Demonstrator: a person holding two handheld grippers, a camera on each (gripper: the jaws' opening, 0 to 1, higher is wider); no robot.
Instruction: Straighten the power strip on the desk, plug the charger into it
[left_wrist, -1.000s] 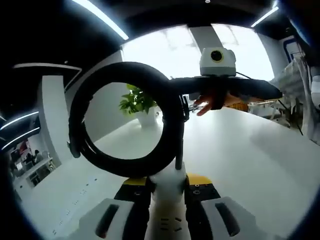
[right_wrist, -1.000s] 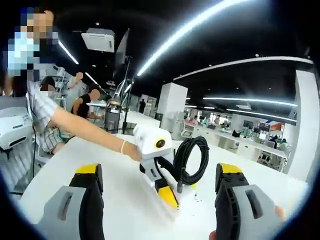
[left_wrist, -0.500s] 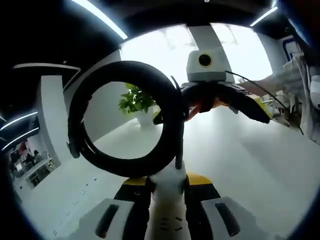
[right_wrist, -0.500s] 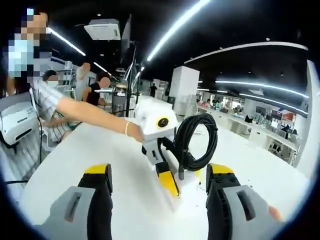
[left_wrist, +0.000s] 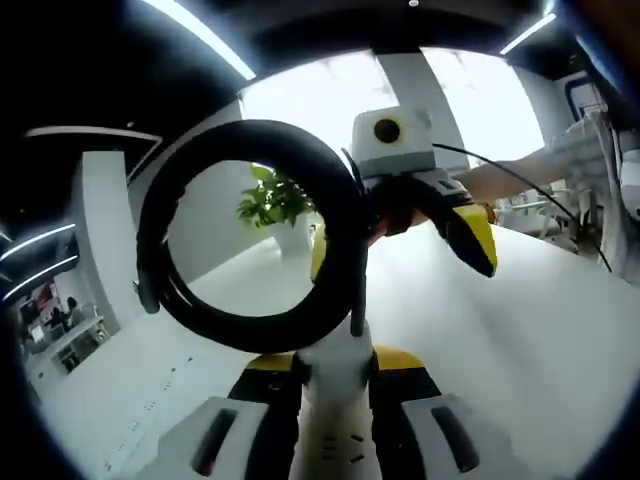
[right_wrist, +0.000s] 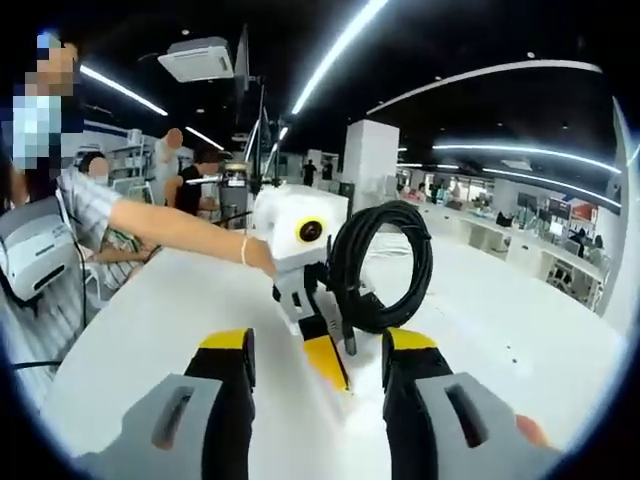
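My left gripper is shut on the end of a white power strip, held up off the white desk. The strip's black cable stands above the jaws as a bundled round coil. My right gripper comes in from the right, open, with one yellow-tipped jaw on each side of the coil's right edge. In the right gripper view my right gripper stands open, and between its jaws are the left gripper and the cable coil.
A person's bare arm holds the left gripper. A potted plant stands at the desk's far end. Other people and equipment are at the back left. More desks fill the room on the right.
The right gripper has moved in close to the cable coil, and its jaws have narrowed around it. The left gripper has kept still with the power strip.
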